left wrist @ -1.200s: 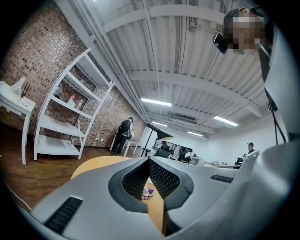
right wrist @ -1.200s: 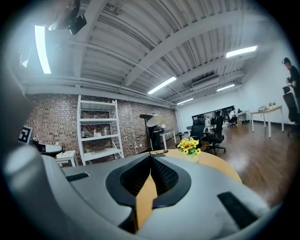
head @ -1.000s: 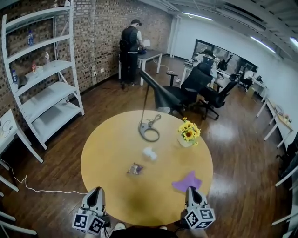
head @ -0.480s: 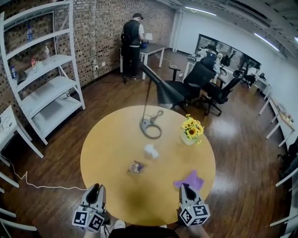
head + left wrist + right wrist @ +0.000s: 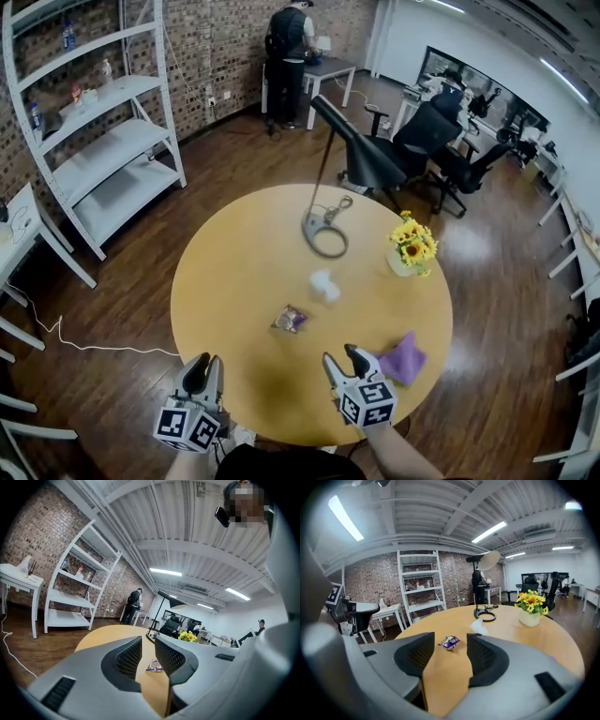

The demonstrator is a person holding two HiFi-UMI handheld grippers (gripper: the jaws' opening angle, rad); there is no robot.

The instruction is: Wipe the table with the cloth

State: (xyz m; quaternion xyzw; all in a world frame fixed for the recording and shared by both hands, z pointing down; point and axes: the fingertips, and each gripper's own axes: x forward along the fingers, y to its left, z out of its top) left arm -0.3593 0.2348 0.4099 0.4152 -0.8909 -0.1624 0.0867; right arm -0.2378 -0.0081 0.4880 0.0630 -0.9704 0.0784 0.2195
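The purple cloth [image 5: 405, 359] lies crumpled near the right front edge of the round yellow table [image 5: 244, 272]. My right gripper [image 5: 342, 358] is over the table just left of the cloth, pointing away from it. Its jaws have just been opening and stand open, with nothing between them [image 5: 451, 656]. My left gripper [image 5: 202, 370] hangs off the table's near-left edge. Its jaws have also just opened a little and are empty [image 5: 147, 656]. The cloth is not visible in either gripper view.
On the table are a candy wrapper [image 5: 290, 320], a white crumpled tissue [image 5: 324, 286], a black lamp base [image 5: 325, 230] and a pot of yellow flowers [image 5: 412, 251]. A white shelf [image 5: 103, 141] stands at the left, office chairs [image 5: 375, 159] behind, and a person [image 5: 289, 47] far back.
My right gripper has swung left from beside the cloth and out over the table, and its jaws have opened. The left gripper's jaws have parted slightly. The head view has shifted.
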